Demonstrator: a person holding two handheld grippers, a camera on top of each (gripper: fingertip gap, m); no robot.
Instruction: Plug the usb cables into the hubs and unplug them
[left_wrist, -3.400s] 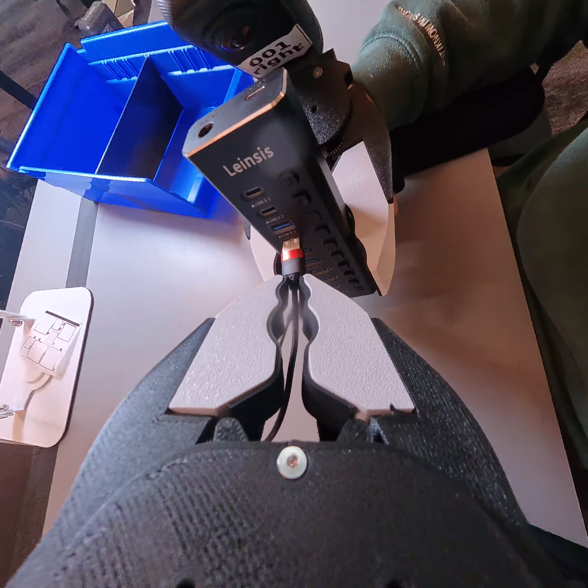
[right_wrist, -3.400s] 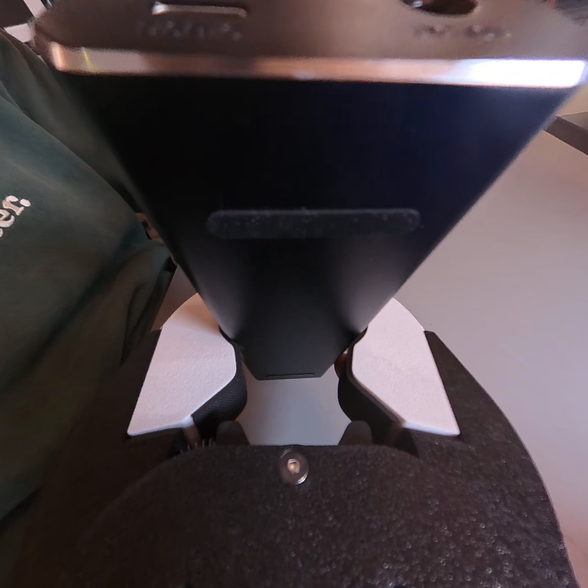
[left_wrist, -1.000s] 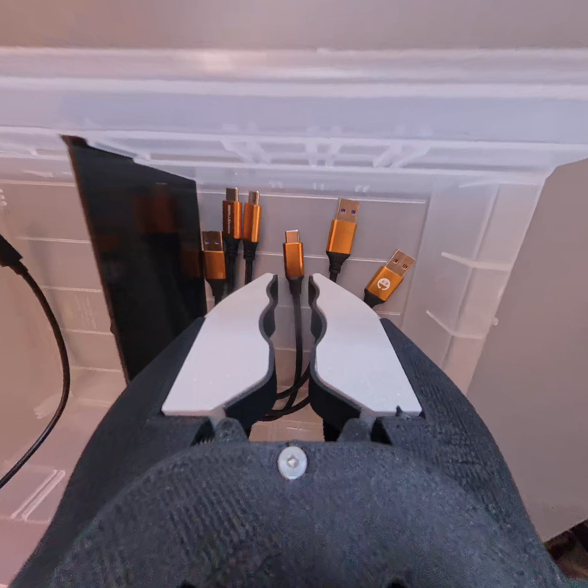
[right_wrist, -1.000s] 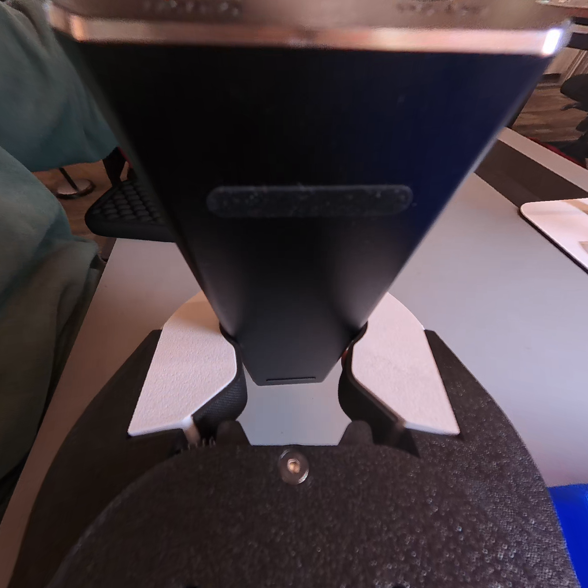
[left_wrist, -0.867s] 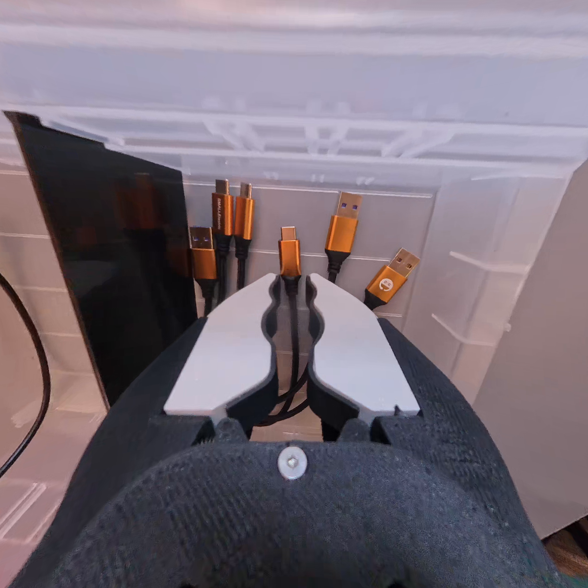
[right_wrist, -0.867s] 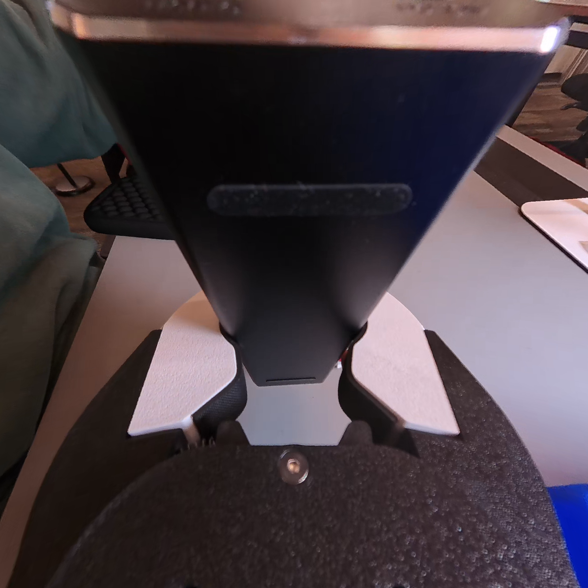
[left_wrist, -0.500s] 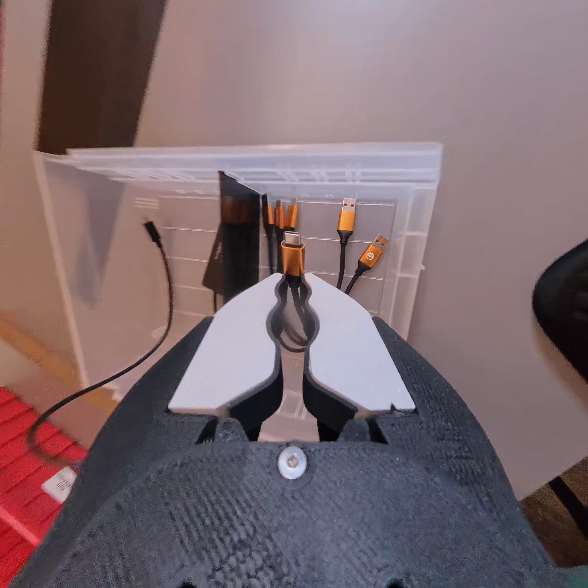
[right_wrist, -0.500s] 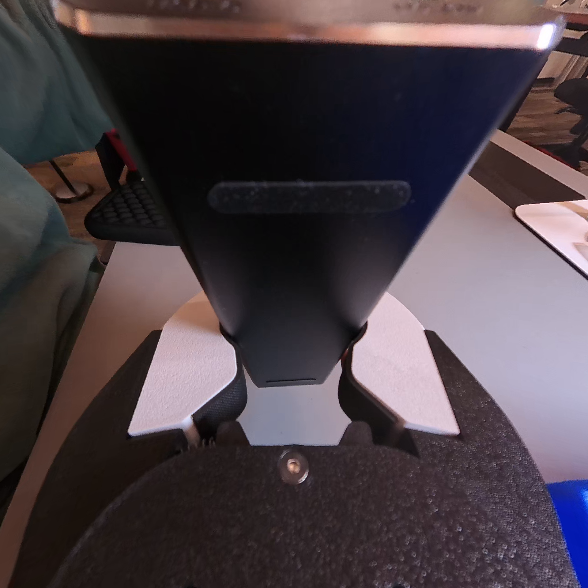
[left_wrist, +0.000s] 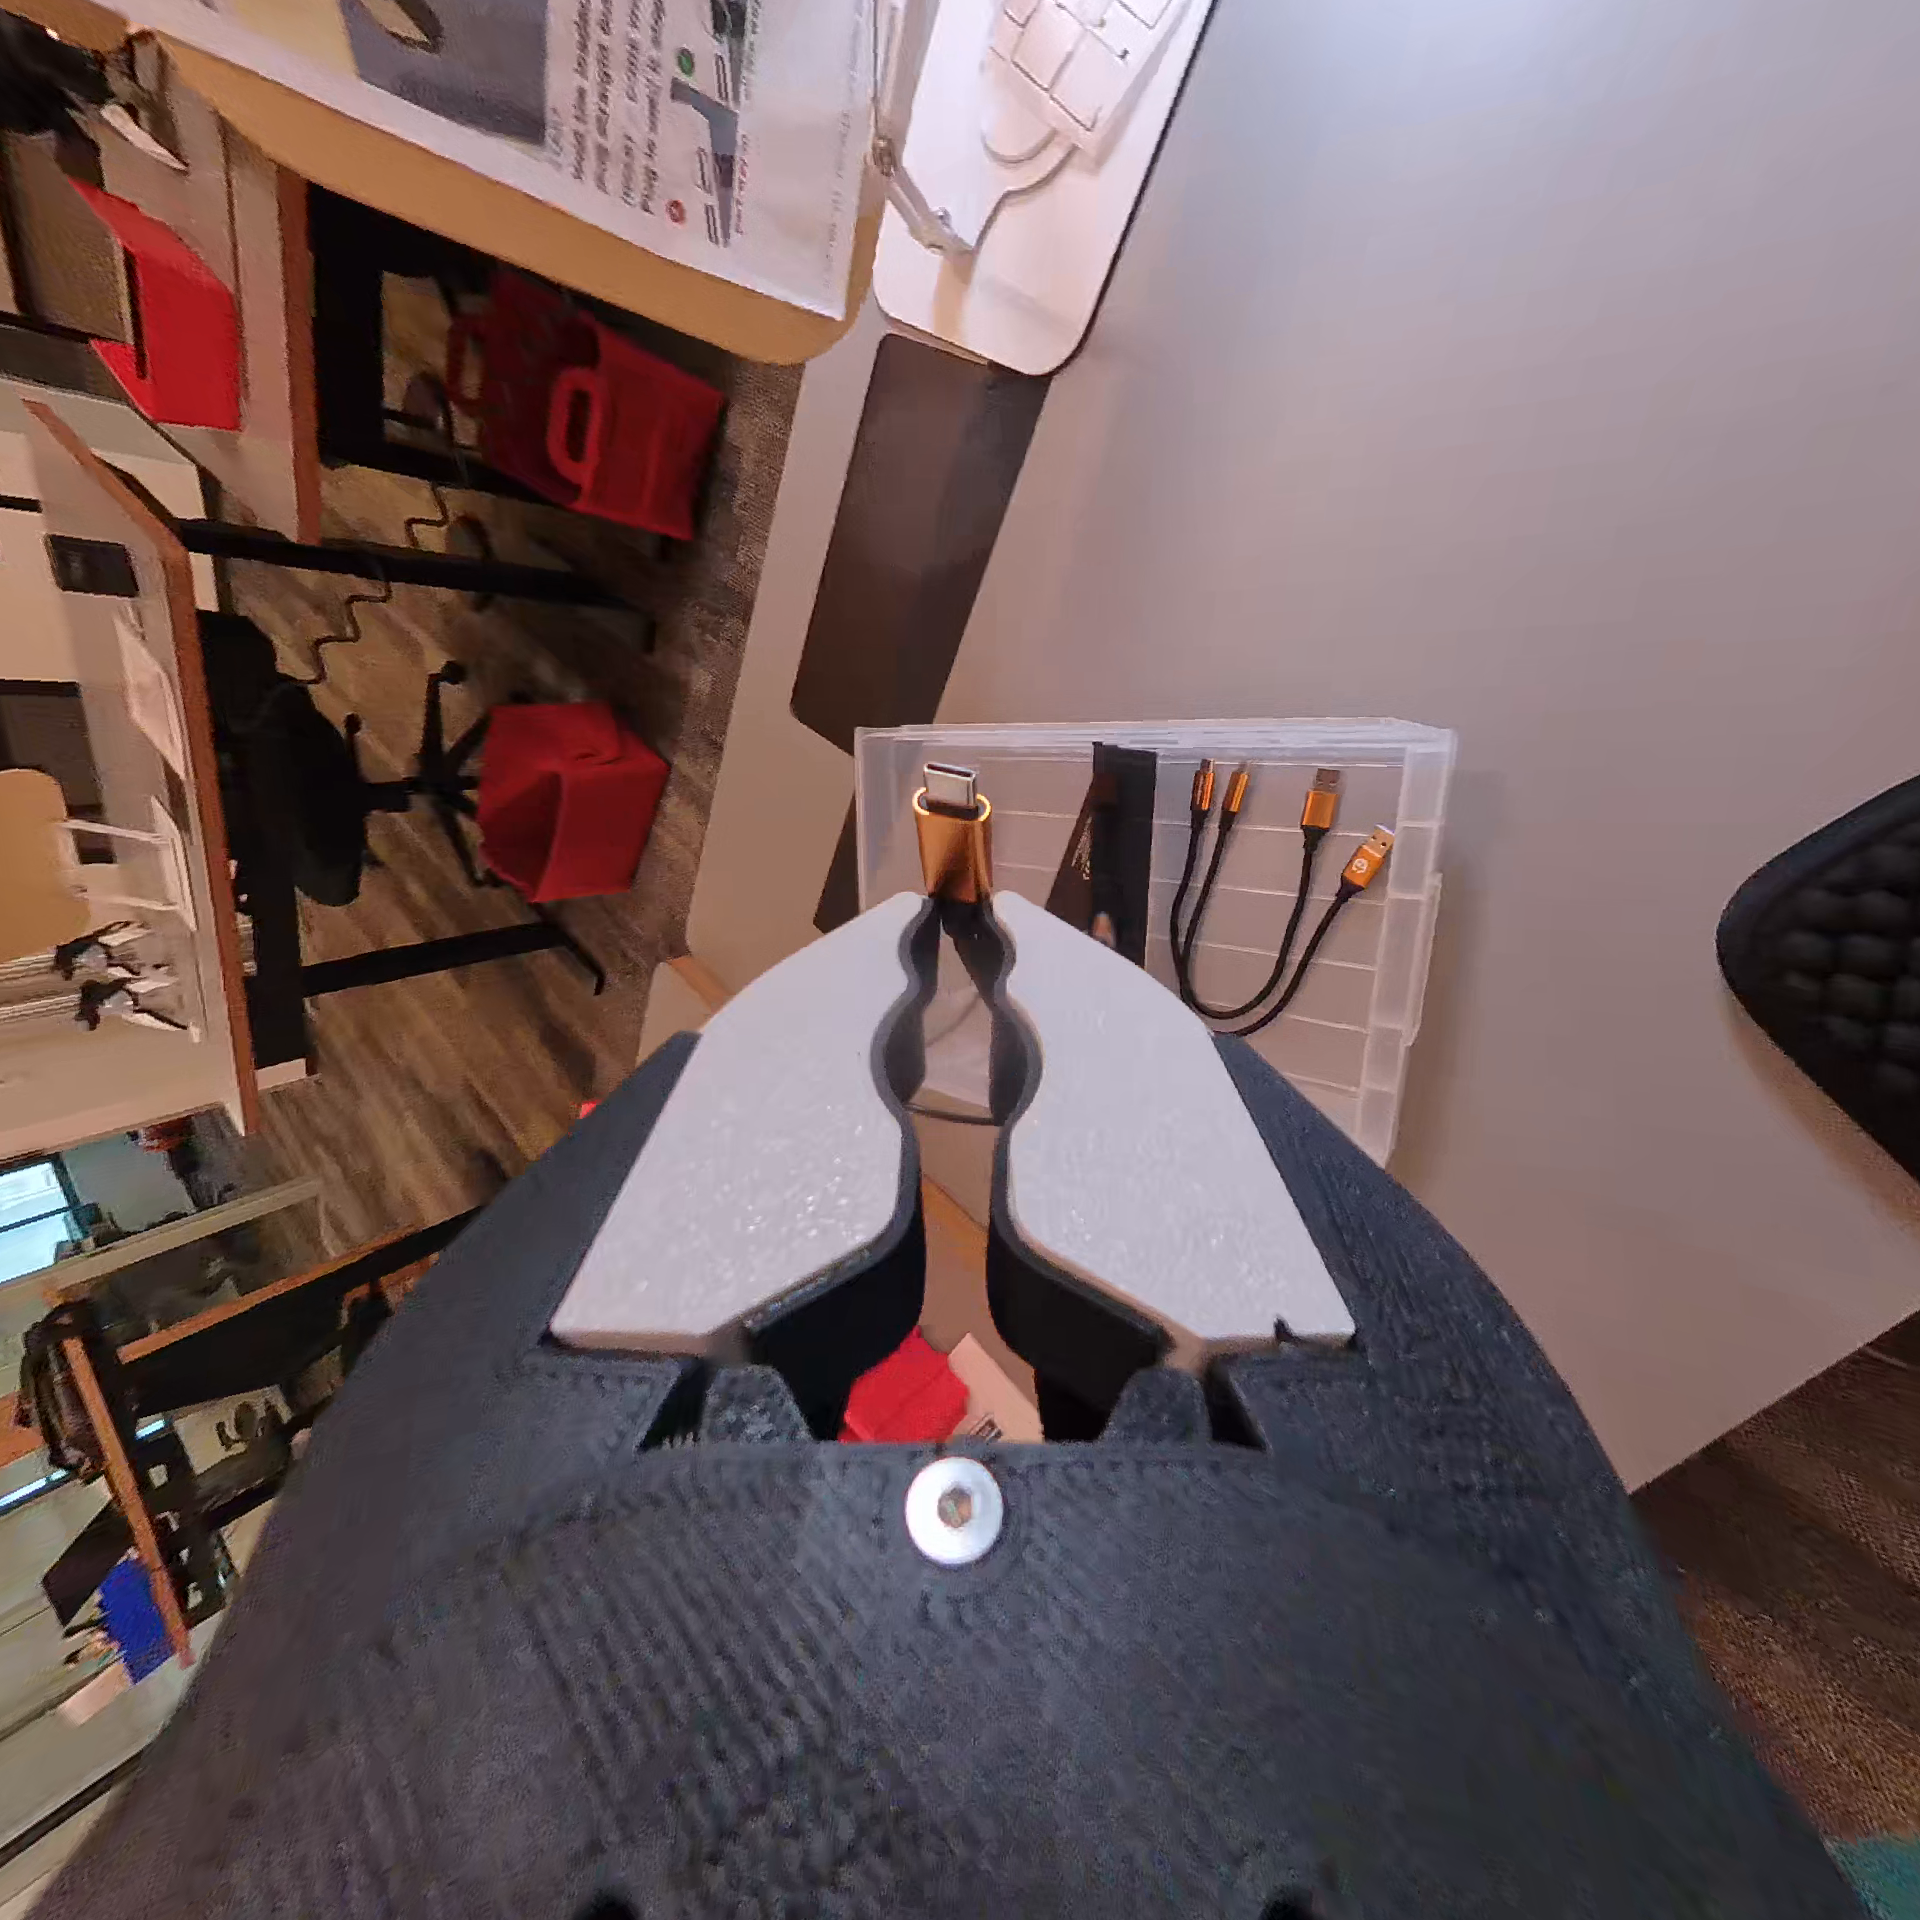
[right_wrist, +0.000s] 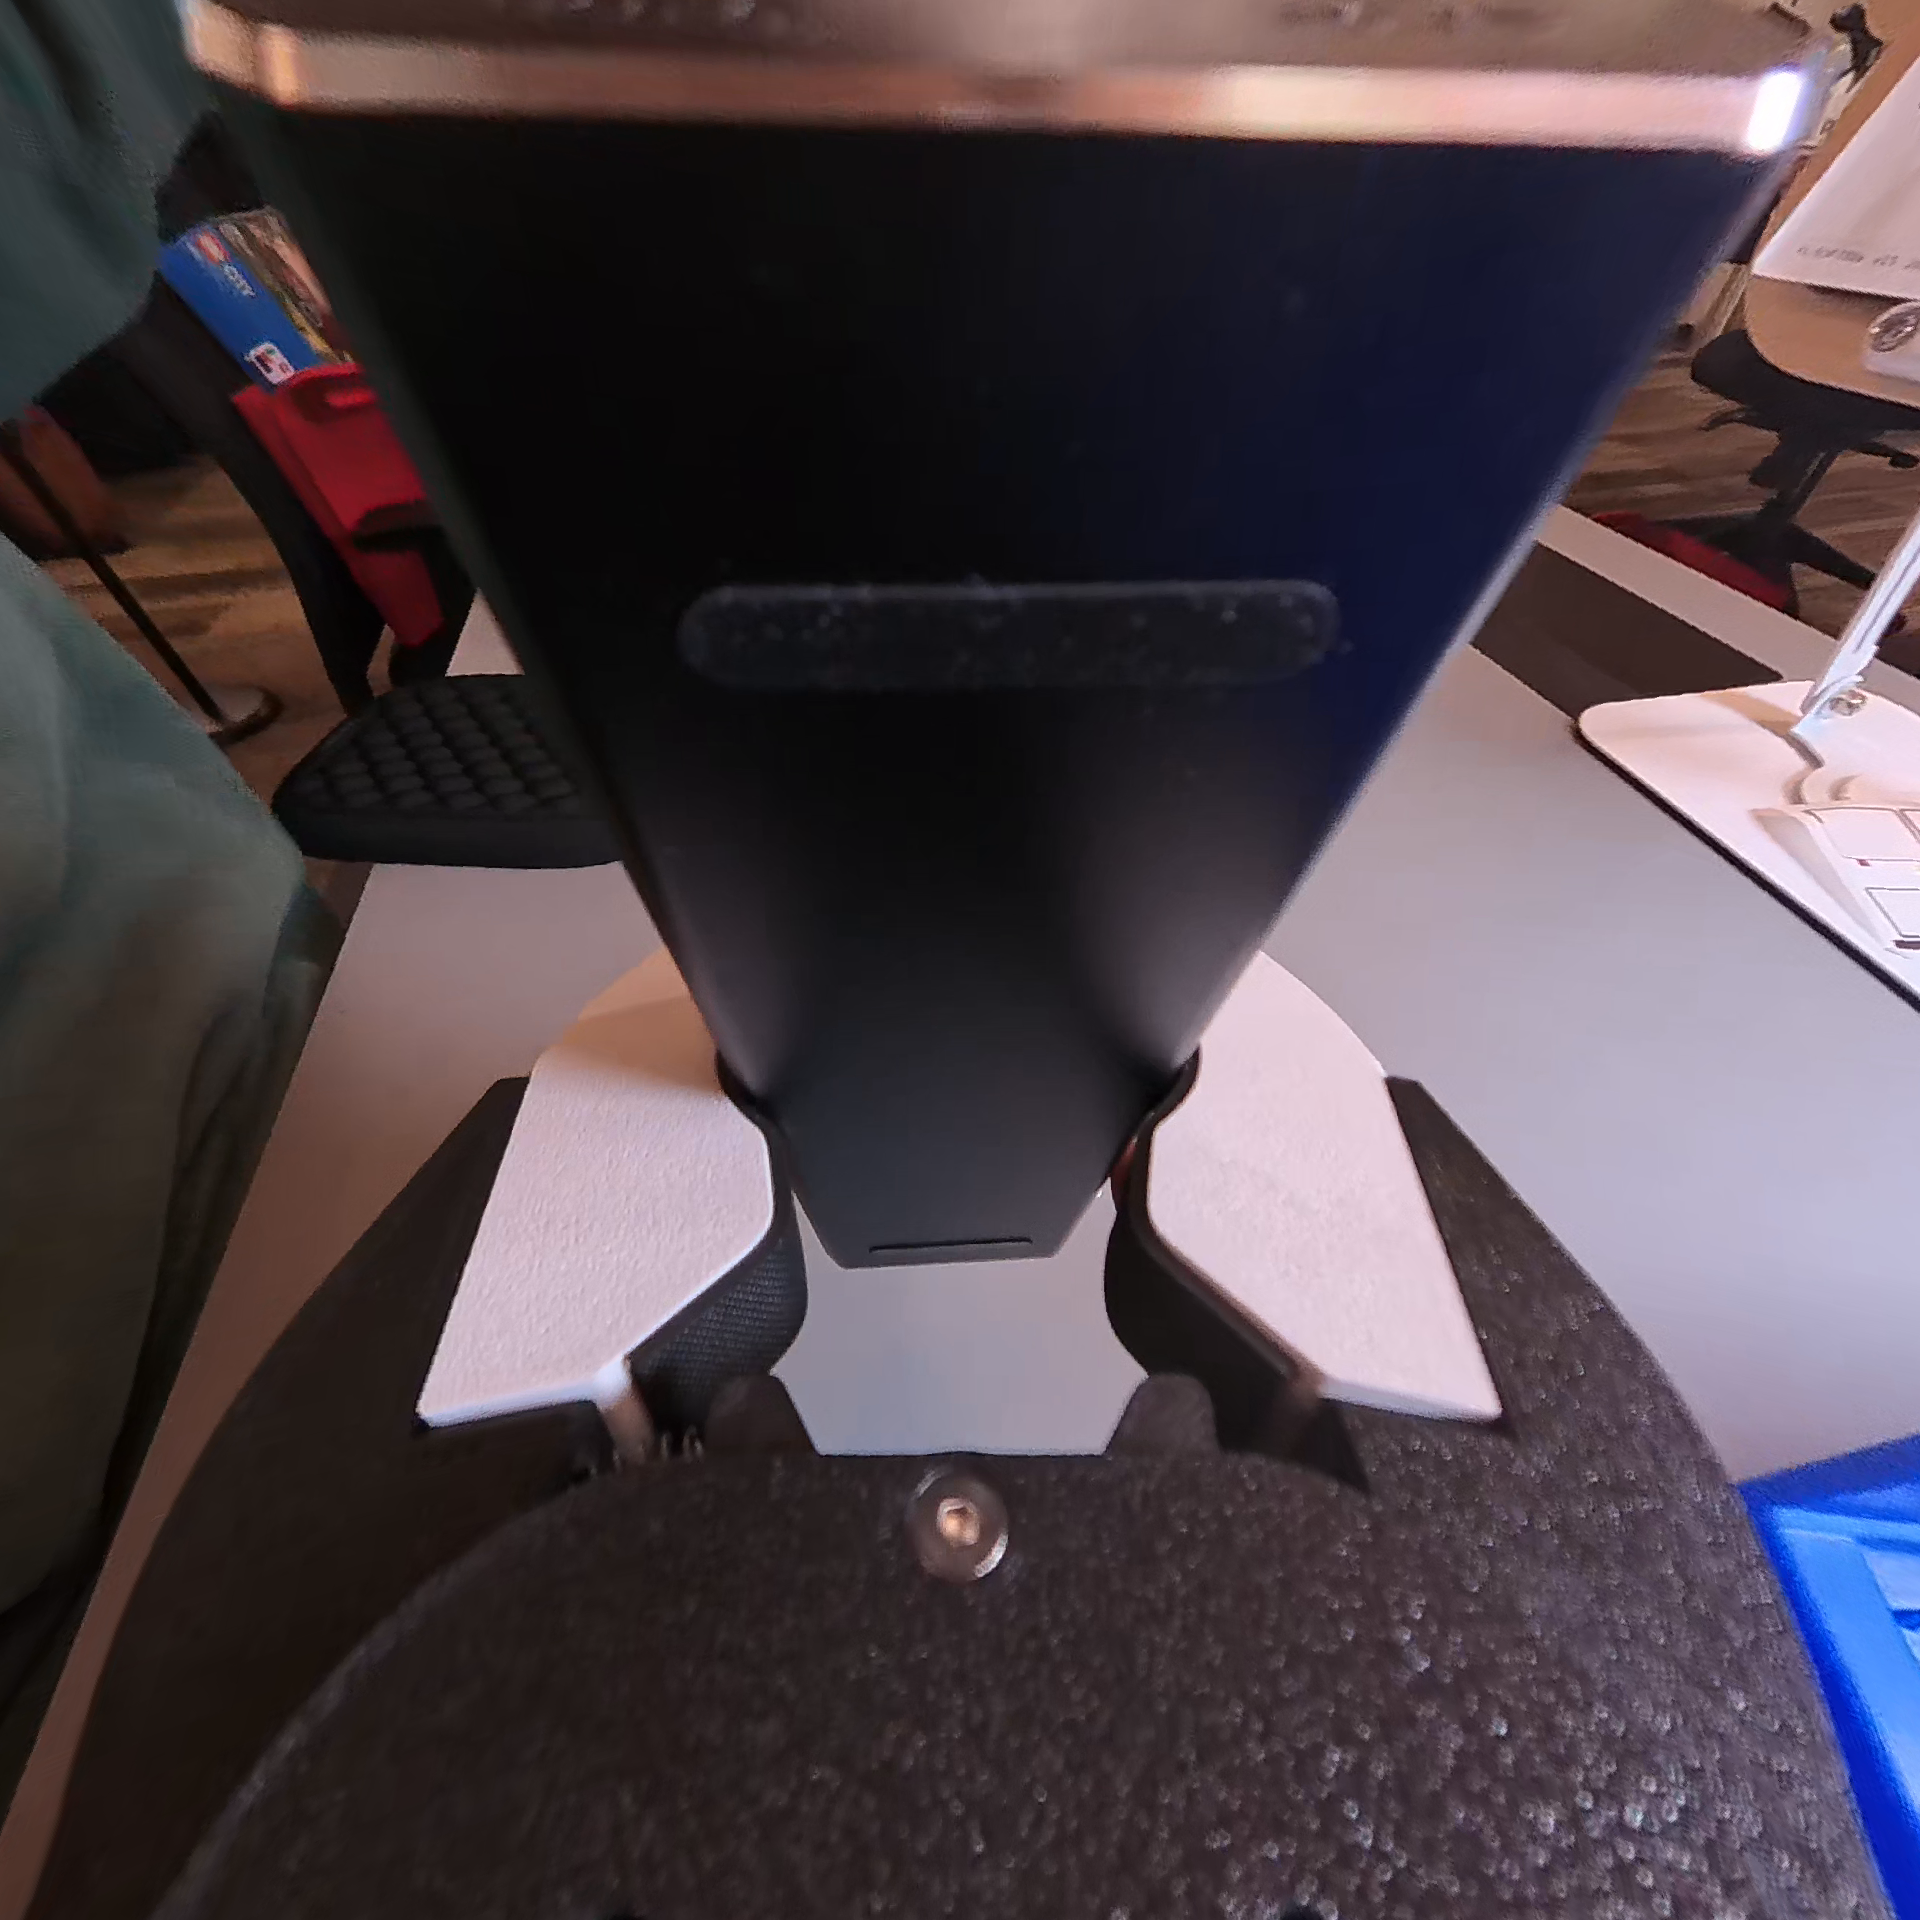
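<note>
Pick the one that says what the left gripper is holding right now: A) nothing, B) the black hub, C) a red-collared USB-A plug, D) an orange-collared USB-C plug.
D: the left gripper is shut on the orange USB-C plug, which sticks out past its fingertips, while the black hub sits in the right gripper.

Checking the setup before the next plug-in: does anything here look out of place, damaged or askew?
Nothing stands out. The left gripper is shut on an orange USB-C plug that points straight ahead and looks unbent. The right gripper clamps the black hub squarely. Spare cables lie tidily in the clear bin.
</note>
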